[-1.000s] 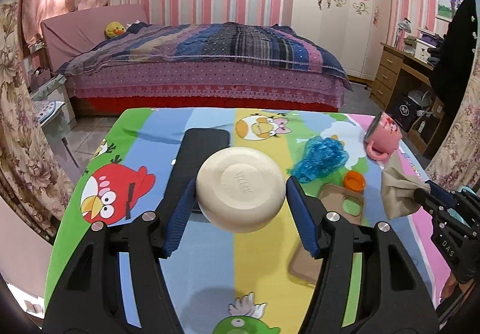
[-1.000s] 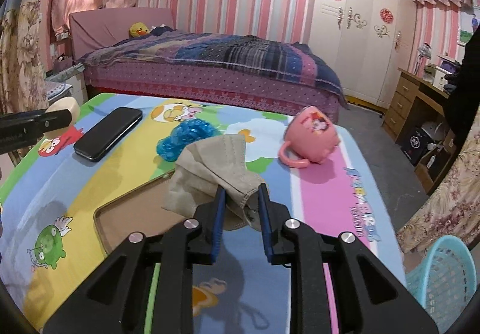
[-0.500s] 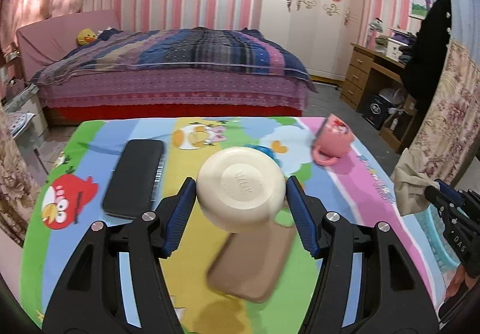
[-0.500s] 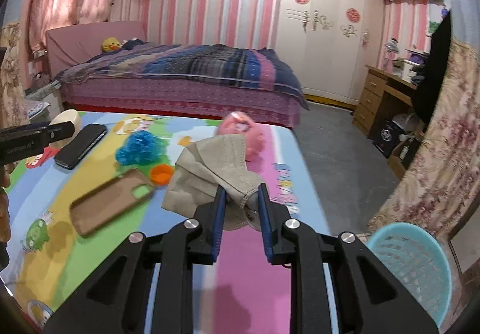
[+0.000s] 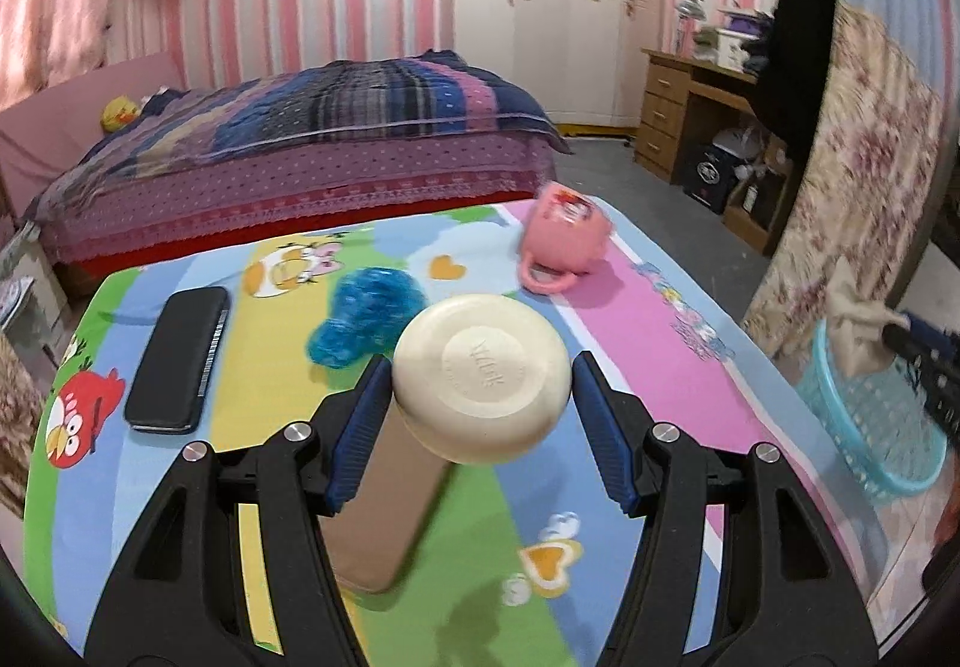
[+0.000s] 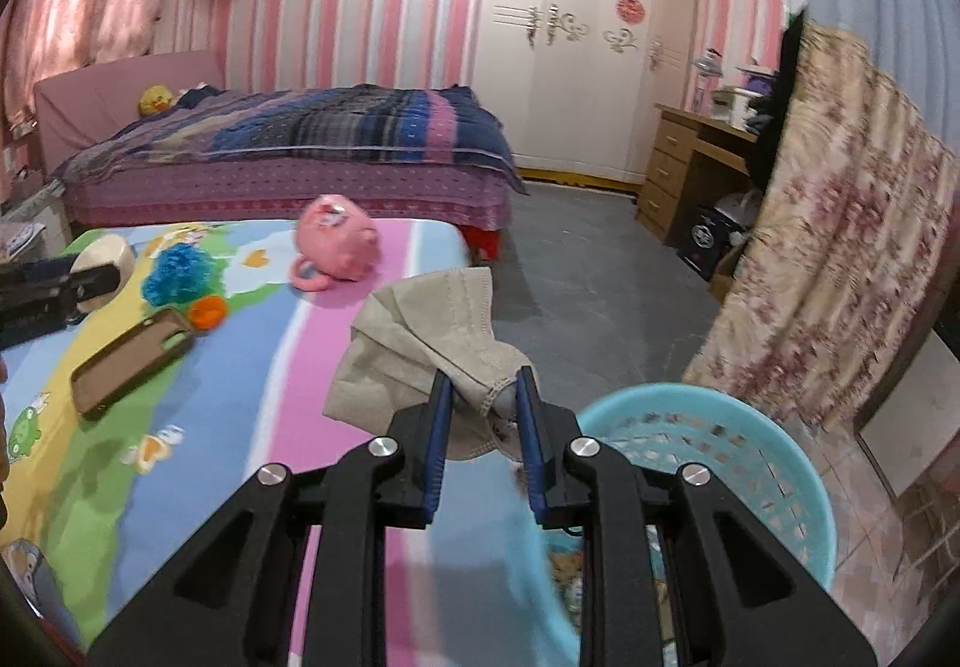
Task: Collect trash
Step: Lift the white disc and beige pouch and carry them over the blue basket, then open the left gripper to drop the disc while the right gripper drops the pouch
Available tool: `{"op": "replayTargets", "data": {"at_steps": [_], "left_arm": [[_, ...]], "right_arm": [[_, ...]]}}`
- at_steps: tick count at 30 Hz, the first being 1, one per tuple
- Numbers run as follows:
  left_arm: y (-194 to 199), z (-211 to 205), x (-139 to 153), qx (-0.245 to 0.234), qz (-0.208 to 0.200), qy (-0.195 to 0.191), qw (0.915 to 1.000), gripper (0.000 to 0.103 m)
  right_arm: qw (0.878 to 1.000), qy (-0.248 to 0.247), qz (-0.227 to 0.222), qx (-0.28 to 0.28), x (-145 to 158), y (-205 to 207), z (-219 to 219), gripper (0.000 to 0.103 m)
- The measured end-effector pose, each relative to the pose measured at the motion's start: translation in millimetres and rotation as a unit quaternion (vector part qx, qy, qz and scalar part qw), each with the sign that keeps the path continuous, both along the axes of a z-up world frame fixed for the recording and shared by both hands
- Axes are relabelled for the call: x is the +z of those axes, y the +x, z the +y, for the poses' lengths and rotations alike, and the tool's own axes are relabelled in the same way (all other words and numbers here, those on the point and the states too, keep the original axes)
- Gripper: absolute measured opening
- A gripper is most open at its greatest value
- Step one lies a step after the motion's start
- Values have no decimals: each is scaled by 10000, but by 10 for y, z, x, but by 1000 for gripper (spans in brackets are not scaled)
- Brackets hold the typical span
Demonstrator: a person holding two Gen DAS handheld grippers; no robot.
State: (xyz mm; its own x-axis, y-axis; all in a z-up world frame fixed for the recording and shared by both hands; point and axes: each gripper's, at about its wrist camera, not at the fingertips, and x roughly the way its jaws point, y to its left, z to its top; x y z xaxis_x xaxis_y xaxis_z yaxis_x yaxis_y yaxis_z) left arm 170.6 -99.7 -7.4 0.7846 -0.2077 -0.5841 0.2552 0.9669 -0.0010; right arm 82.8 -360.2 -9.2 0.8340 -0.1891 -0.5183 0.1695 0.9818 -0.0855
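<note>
the right tool [image 6: 480,397] is nearly closed and pinches a crumpled beige mask [image 6: 420,343] between its blue pads. the mask hangs loose in front of the tool, in the air, just past the edge of the desk [image 6: 336,367]. right beside it, low on the floor, stands the blue basket [image 6: 750,463]. its open top faces up and there seems to be some stuff at the bottom, but that part is blurry and i cannot tell what it is.

the left tool [image 5: 480,397] is about half open and squeezes a cream bowl [image 5: 480,376] from both sides. the bowl is turned so its bottom looks at the camera. it hangs over the desk, above a tan phone case [image 5: 384,499].

the step now looks like dropping the mask in the basket. to do it well, bring the right tool over the middle of the basket, not over the rim. the mask is soft and floppy, so a corner can catch on the rim and slide out. go low before letting go, then open the pads wide so the mask does not stick.

the left tool comes next, i think. keep the bowl level and clear of the right tool, so the two do not bump over the basket.

on the desk there are more things: a blue scrunched bag [image 5: 366,319], a pink mug [image 5: 564,241] on its side, a black phone [image 5: 177,361] and a small orange cap [image 6: 207,312].
</note>
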Motion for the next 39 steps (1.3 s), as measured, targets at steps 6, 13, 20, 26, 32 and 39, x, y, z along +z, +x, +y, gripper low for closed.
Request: {"op": "replayTargets", "data": {"at_steps": [6,13,20,26,32,39], "left_arm": [[-82,-319,-43,-281,12,-217,9994,61],[-127,-886,-138,-701,97,-283,9971,61],[-175,-1569,-258,-1254,239,-363,9912,61],[-306,-2185,-361,-1754,263,-311,9837,61],[-427,-2626,-396,-2133,169,-233,9766,61],[-402,-2871,-392,-2290,155,-196,9731,61]], "right_arm": [[9987,158,-83,-476,-58,-199,-435,22],[9954,243,-95,-927,-154,-401,-913,22],[9902,316,-20,-1362,-287,-587,-1315,22],[9851,420,26,-1669,-439,-693,-1561,22],[9845,378,25,-1713,-465,-725,-1635,22],[9837,386,-43,-1756,-427,-731,-1687,22]]}}
